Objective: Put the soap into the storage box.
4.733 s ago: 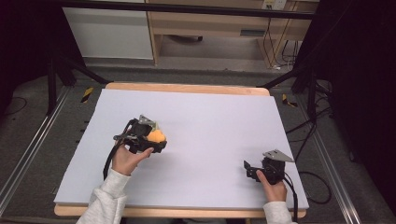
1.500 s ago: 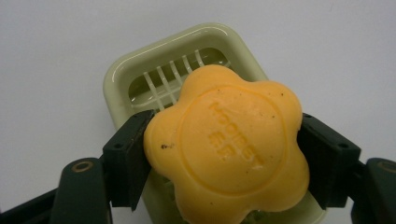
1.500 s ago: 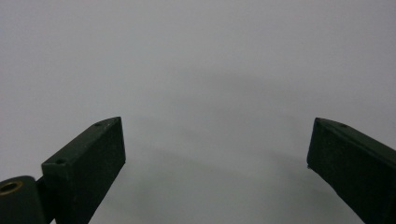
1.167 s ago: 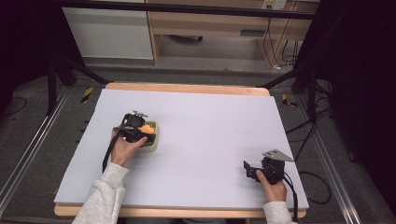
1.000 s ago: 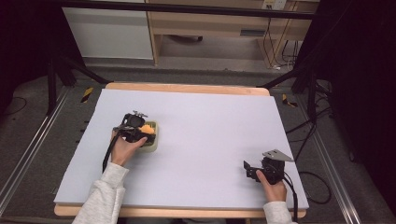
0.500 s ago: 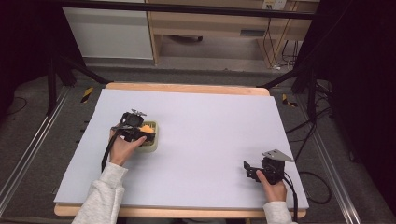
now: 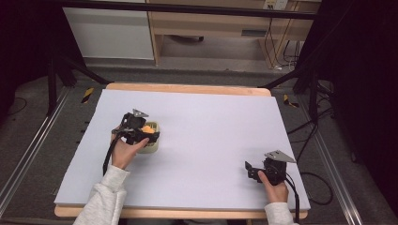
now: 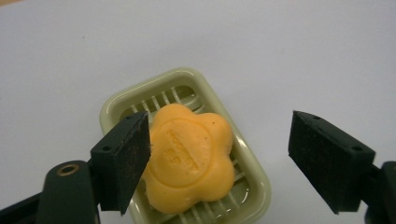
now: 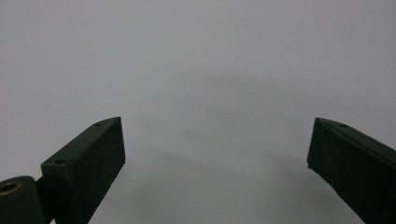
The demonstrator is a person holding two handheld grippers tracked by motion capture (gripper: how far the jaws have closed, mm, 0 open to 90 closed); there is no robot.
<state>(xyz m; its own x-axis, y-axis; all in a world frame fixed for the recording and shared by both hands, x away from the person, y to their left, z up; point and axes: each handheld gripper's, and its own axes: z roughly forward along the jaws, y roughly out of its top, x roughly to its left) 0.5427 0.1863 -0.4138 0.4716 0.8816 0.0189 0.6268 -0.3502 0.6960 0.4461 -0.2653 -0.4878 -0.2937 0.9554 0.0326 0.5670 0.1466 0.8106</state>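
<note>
Left gripper view: your left gripper (image 8: 219,163) now stands jaws apart, orange flower-shaped soap bar (image 8: 191,158) released between them, lying in pale green slotted plastic soap dish (image 8: 254,175) | placing looks done | right gripper (image 9: 215,172) parted, idle.

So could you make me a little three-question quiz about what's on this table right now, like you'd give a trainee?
1. True or false: the orange soap lies in the pale green soap dish.
2. How do the left gripper's jaws stand? A) clamped on the soap B) open, with the soap below and between them C) shut beside the dish
3. Fill in: the right gripper is open over the bare white ____.

Key:
1. True. The flower-shaped soap sits on the dish's slatted floor.
2. B. There is a clear gap from the soap to one jaw; the other overlaps its edge in the picture, and contact cannot be told.
3. Table. It holds nothing.
</note>
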